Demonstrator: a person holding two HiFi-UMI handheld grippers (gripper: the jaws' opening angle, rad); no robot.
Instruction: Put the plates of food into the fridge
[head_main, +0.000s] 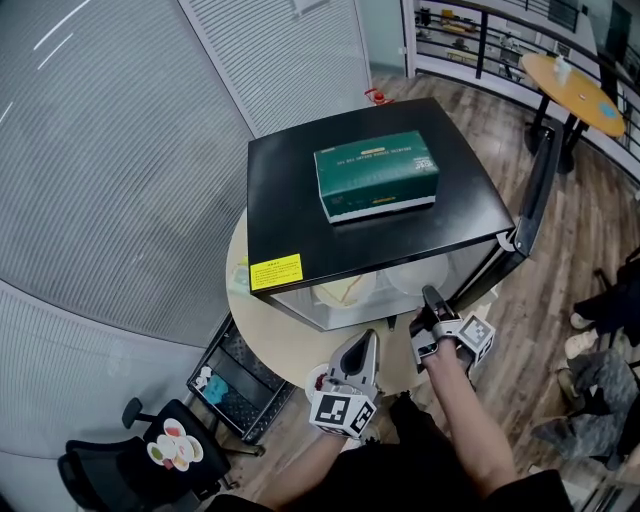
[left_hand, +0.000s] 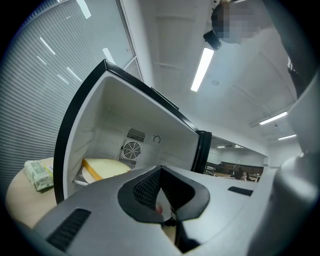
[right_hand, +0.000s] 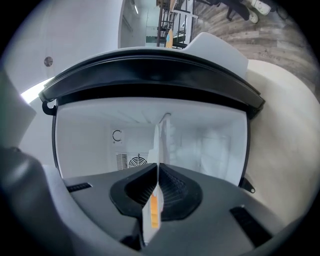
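Two grippers are up at the open front of the fridge (head_main: 300, 215). Nearest me, the left gripper (left_hand: 164, 207) has its jaws nearly together. Nothing reaches past its tips, so I'd call it empty and just parked out of the way. There's a sliver of white with a red dot in the slit, and I can't tell what that is.

On the near edge of the round table (head_main: 290, 345) there's a small white thing with red on it (head_main: 316, 378), maybe another plate waiting.

The right gripper (right_hand: 157, 192) is pinched tight on the rim of a thin white plate (right_hand: 156, 150) with an orange edge, flat to the table. I'd guess that's so the food doesn't slide off. The plate pokes into the fridge mouth, right of middle.

That side makes sense, because a yellow-rimmed plate (left_hand: 102, 169) already sits back left by the fan grille. The low ceiling looks like the main squeeze.

The door (head_main: 530, 210) hangs open on the right, out of the way. A green box (head_main: 377, 177) sits on top, and a wrapped pack (left_hand: 39, 175) lies on the table to the left.
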